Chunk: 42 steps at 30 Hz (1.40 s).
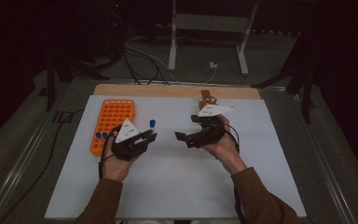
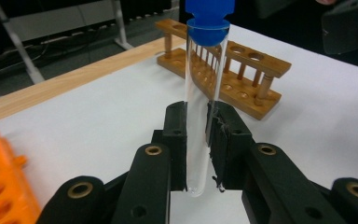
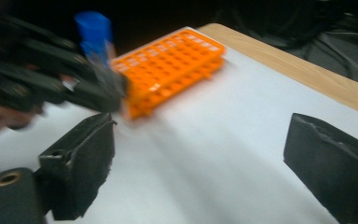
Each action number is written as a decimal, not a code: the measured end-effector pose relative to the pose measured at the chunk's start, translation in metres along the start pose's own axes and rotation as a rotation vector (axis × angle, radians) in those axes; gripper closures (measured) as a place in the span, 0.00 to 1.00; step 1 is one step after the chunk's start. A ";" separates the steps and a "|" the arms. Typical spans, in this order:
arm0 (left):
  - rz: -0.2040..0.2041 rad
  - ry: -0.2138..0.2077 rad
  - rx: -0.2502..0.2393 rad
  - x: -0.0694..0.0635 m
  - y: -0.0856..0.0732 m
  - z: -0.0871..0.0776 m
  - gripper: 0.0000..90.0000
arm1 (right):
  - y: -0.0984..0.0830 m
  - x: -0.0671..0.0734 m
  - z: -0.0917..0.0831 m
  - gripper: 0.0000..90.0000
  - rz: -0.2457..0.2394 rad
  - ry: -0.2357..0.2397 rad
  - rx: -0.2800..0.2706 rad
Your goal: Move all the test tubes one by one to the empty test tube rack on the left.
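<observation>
A clear test tube with a blue cap stands upright between the jaws of my left gripper, which is shut on its lower part. In the high view the left gripper is just right of the orange tube rack. My right gripper faces it from the right across a small gap. Its jaws stand wide open with nothing between them. In the right gripper view the left gripper holds the blue-capped tube in front of the orange rack.
A wooden tube rack stands at the back of the white mat, and it is beyond the held tube in the left gripper view. Two blue-capped tubes sit in the orange rack's near end. The wooden table edge runs behind.
</observation>
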State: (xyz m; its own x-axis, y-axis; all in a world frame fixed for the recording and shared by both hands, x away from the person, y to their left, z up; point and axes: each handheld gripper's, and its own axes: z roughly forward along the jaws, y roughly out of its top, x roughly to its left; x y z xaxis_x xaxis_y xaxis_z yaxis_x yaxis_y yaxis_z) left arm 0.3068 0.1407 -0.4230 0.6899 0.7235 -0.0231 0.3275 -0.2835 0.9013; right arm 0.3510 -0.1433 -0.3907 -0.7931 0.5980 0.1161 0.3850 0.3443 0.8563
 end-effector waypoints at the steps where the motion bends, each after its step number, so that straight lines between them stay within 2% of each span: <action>1: -0.008 0.003 -0.008 0.002 0.000 -0.004 0.87 | -0.002 -0.002 -0.002 0.08 -0.001 -0.015 0.002; 3: -0.018 0.015 -0.019 0.007 -0.001 -0.011 0.87 | -0.007 -0.007 -0.007 0.07 -0.002 -0.048 0.005; 15: -0.076 0.082 -0.074 0.034 -0.005 -0.054 0.87 | -0.026 -0.030 -0.032 0.04 0.062 -0.118 -0.045; 22: -0.113 0.103 -0.093 0.049 -0.010 -0.076 0.87 | -0.033 -0.038 -0.041 0.04 0.081 -0.144 -0.059; 28: -0.122 0.133 -0.114 0.058 -0.014 -0.093 0.87 | -0.039 -0.043 -0.048 0.03 0.091 -0.167 -0.068; 36: -0.142 0.190 -0.120 0.072 -0.027 -0.113 0.87 | -0.046 -0.049 -0.060 0.03 0.106 -0.189 -0.081; 42: -0.156 0.234 -0.116 0.082 -0.037 -0.122 0.87 | -0.050 -0.053 -0.066 0.03 0.112 -0.203 -0.088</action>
State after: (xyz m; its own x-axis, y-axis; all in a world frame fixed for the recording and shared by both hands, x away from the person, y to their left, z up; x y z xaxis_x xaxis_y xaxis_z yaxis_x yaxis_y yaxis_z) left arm 0.2723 0.2869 -0.4056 0.4649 0.8820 -0.0769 0.3328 -0.0936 0.9383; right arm 0.3424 -0.2397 -0.4066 -0.6333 0.7650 0.1175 0.4156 0.2081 0.8854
